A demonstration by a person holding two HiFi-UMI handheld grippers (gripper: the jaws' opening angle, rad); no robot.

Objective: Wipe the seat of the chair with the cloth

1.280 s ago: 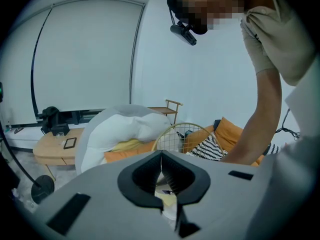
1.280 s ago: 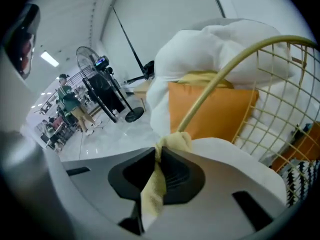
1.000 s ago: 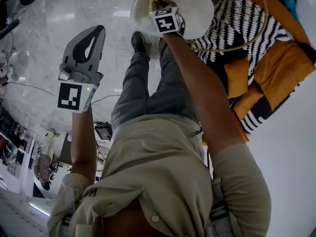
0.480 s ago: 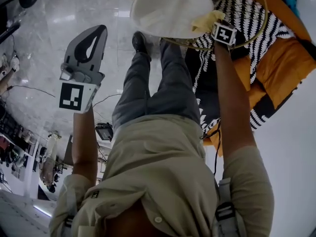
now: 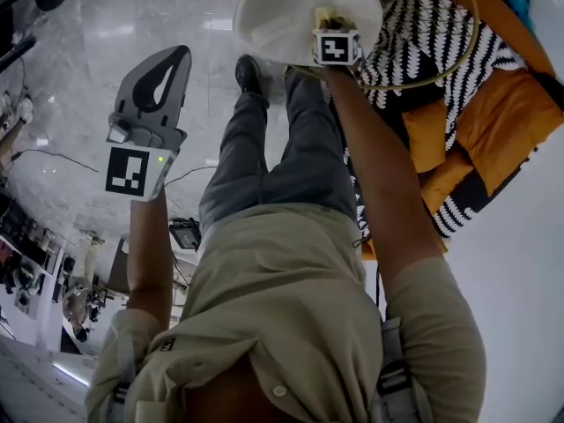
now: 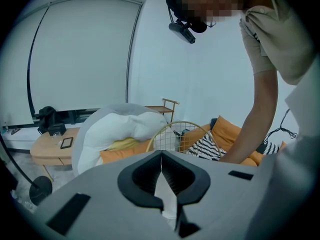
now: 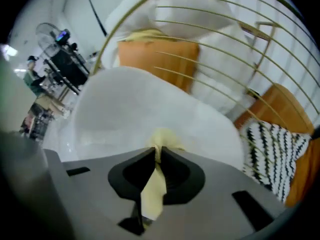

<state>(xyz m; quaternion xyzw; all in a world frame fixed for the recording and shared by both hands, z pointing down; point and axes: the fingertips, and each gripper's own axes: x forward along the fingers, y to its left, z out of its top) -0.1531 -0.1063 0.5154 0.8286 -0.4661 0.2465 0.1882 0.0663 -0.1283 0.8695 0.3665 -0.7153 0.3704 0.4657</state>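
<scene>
Right fingers point(image 7: 131, 173): pressed together, pinching the cloth between them.
Cloth point(image 7: 151, 191): pale yellow, folded into a thin strip. Its long axis runs along the jaw line. The far end bunches out past the fingertips and points away from the person, lying on the seat near its right side.
Seat point(image 5: 282, 11): white and round, with the bunched cloth end touching its top surface.
Right gripper point(image 7: 156, 153): over the seat's right side, with its marker cube facing back toward the person.
Right arm point(image 5: 379, 183): stretched nearly straight forward from the shoulder, reaching out to the seat.
Left fingers point(image 6: 142, 176): closed tip to tip with nothing between them.
Left gripper point(image 5: 180, 53): held well to the left of the seat over the marble floor point(image 5: 106, 25), jaws pointing forward.
Left arm point(image 5: 148, 254): bent at the elbow with the forearm raised, clear of the seat.
Wire back point(image 5: 445, 55): gold rods curving up behind and to the right of the seat.
Striped cushion point(image 5: 436, 25): black and white, just right of the seat, behind the wire back.
Orange sofa point(image 5: 507, 117): farther right of the seat, beyond the striped cushion.
Shoe point(image 5: 247, 73): dark, on the floor just beside the seat's near left edge.
</scene>
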